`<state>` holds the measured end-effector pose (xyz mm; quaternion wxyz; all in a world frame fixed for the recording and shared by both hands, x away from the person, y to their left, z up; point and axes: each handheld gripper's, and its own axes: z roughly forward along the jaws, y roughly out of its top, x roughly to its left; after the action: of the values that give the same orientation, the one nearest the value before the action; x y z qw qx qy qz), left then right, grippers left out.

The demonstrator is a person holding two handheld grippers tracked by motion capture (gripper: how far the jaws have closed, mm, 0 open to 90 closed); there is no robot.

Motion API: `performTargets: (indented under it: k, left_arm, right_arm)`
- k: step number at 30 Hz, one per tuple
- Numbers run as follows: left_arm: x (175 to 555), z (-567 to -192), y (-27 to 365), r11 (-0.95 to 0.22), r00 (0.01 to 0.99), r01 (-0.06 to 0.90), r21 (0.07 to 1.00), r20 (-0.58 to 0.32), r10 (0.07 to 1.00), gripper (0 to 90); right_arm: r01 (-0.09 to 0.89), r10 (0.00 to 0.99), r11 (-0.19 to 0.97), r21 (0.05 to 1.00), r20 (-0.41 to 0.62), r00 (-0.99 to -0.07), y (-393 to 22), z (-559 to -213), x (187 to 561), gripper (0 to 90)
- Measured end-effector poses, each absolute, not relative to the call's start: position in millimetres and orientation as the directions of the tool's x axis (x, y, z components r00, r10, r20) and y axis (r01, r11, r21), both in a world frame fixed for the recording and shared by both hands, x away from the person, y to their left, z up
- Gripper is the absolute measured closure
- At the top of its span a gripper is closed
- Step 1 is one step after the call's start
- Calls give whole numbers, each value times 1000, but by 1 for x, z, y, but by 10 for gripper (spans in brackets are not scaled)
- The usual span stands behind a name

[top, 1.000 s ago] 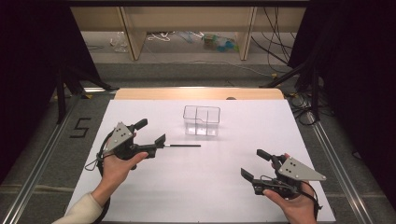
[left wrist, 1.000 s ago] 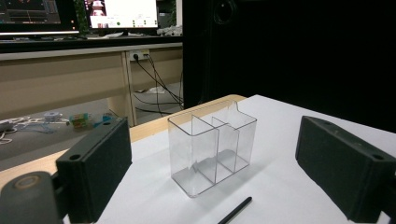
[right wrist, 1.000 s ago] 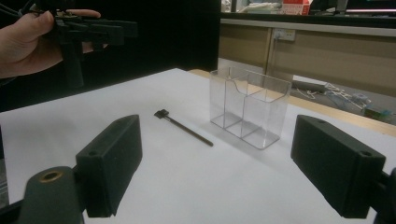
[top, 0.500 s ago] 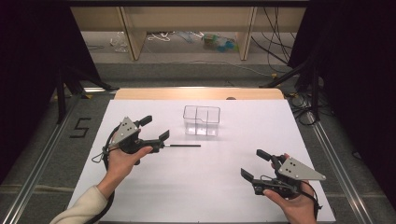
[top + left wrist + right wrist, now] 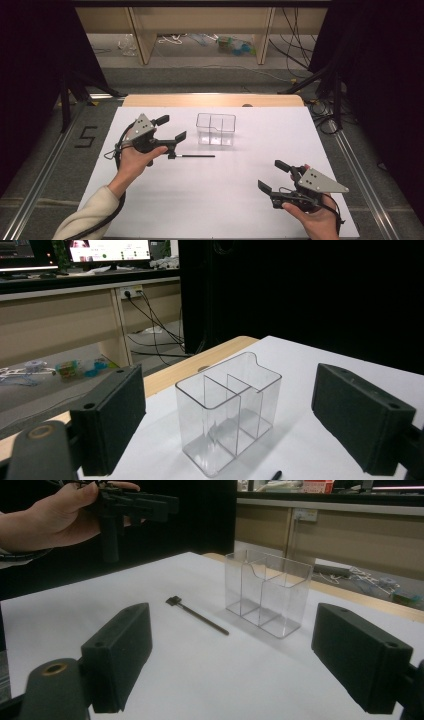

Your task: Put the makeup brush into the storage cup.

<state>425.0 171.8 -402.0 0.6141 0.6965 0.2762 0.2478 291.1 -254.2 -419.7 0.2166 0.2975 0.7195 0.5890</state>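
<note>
The left gripper (image 5: 172,127) is held with its jaws spread wide and nothing between them, raised above the white table (image 5: 150,200) just left of the clear divided container (image 5: 216,129). Over the last second it has been carried forward and upward from a lower position near the table, so that it now hangs almost directly over the capped end of the thin black rod (image 5: 195,156), which lies flat on the table in front of the container and apart from it. In the left gripper view the container (image 5: 229,410) is seen between the jaws, and only the tip of the rod (image 5: 275,474) appears at the lower edge. The rod itself has not been shifted, and no contact has yet been made. The move is judged to be an approach for picking up the rod, probably for placing it in one of the container's compartments; a descent and a closing of the jaws would be needed. The right gripper (image 5: 272,176) is held low near the table's front right, unmoved, with its jaws likewise wide and empty.
</note>
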Motion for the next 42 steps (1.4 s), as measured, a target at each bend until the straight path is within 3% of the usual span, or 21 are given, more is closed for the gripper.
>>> performTargets:
  k: [27,42]
  left_arm:
    - [443,-397,153,-202,770,120,972,37,637,148]
    - [458,-403,151,-526,854,180,831,133,503,155]
  right_arm:
    - [167,676,111,980,49,-735,-253,-421,292,176]
    - [176,682,126,976,43,-730,-254,-420,292,176]
